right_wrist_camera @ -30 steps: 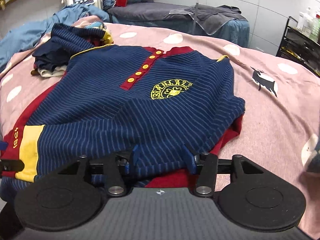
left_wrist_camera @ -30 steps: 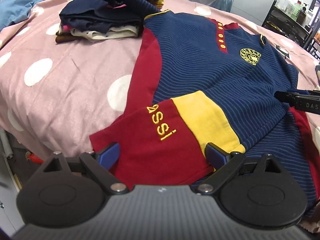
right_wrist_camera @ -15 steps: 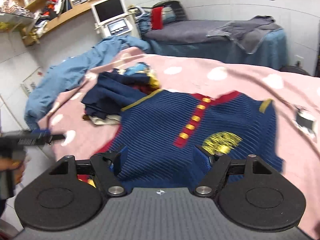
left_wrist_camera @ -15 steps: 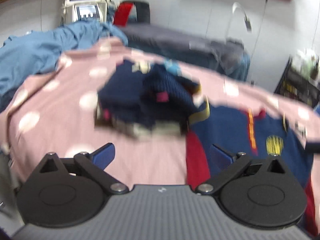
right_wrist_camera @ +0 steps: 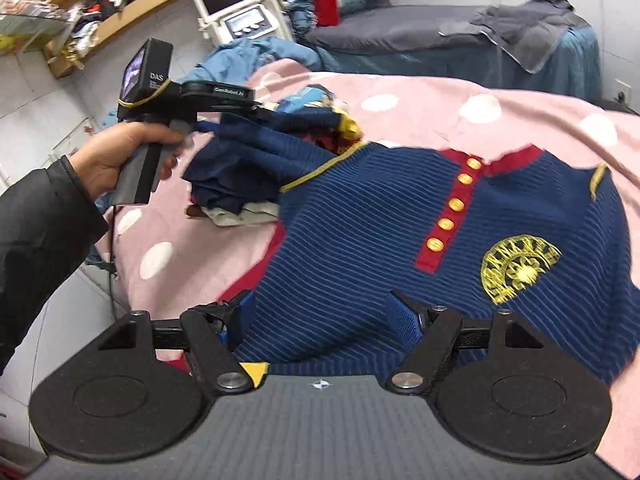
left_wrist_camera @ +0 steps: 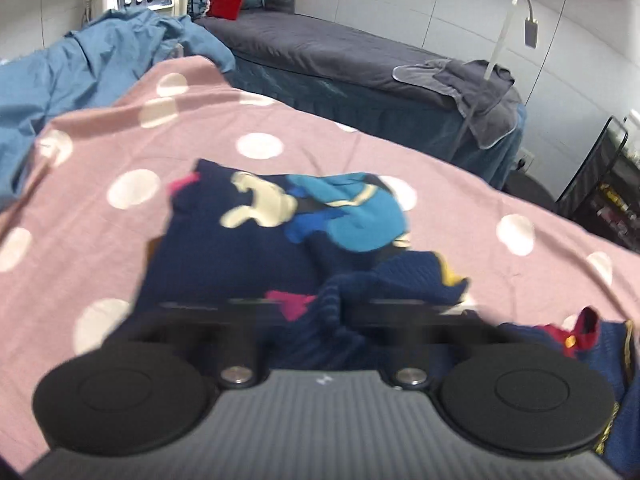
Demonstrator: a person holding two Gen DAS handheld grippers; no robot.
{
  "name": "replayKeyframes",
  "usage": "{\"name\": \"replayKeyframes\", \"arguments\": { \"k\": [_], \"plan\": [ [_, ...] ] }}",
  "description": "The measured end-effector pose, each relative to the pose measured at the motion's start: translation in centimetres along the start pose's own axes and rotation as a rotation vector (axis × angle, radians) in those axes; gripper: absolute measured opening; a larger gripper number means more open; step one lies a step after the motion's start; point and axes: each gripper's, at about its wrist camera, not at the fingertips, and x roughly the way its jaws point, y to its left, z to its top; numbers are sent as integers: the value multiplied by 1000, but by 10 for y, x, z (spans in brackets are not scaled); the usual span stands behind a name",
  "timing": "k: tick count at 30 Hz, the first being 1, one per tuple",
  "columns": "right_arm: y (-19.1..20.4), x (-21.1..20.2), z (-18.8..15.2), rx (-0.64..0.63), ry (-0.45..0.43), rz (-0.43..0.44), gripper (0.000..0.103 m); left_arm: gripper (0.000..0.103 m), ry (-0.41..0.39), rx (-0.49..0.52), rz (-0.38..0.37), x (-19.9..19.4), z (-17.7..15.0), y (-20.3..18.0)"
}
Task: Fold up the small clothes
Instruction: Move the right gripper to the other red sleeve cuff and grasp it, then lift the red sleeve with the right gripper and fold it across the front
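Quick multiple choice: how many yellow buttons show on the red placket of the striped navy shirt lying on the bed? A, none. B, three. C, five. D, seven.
C: the right wrist view shows five yellow buttons in a row down the red placket of the striped navy shirt, which lies on the pink spotted bedcover.

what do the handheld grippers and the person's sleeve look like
The right gripper is matte black, with two round discs, silver pivot screws, a ribbed grey body and blue textured pads. The left gripper is a black pistol-grip unit with a grey handle, a small rear screen, white "DAS" and "GenRobot.AI" lettering, a yellow band and a dark cable below. The sleeve is black.
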Motion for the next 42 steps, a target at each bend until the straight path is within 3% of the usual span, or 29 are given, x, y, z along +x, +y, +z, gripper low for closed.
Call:
{"name": "replayKeyframes", "arguments": {
  "k": [3,6,10,11,14,15,20,24,28,30,32,33,35,39,42],
  "plan": [
    [-10,-6,-2,31,-25,-23,103,4,-107,102,-20,-32,-16,-34],
    [-20,-16,-5,52,-61,-48,103,4,-218,237,-100,-84,-50,-76],
    [-35,-24,-12,66,-69,-96,103,12,-206,373,-194,-129,-119,-117],
    [-40,-23,-12,77,-67,-105,103,21,-176,397,-202,-130,-139,-125],
    [-54,-21,-13,123,-62,-109,103,61,-82,467,-227,-123,-190,-142],
    [-56,-20,-11,131,-68,-102,103,63,-50,473,-225,-121,-203,-146],
    [-46,-1,23,56,-124,12,103,71,11,398,-182,-110,-219,-136],
    [-8,55,70,-67,-108,162,103,78,-2,281,-183,-122,-215,-114],
    [37,131,108,-147,-29,69,103,83,15,217,-150,-132,-218,-101],
    [52,167,114,-204,22,-56,101,83,26,178,-152,-137,-221,-96],
    [55,192,117,-243,78,-155,7,83,21,148,-171,-142,-224,-92],
    [53,192,118,-238,73,-158,7,83,19,140,-179,-146,-224,-90],
    [50,165,123,-226,-24,-113,7,83,15,143,-211,-150,-224,-90],
    [50,70,131,-215,-291,-64,7,81,36,169,-302,-146,-224,-102],
    [41,-5,127,-189,-403,-34,7,81,27,212,-318,-138,-224,-120]
  ]
}}
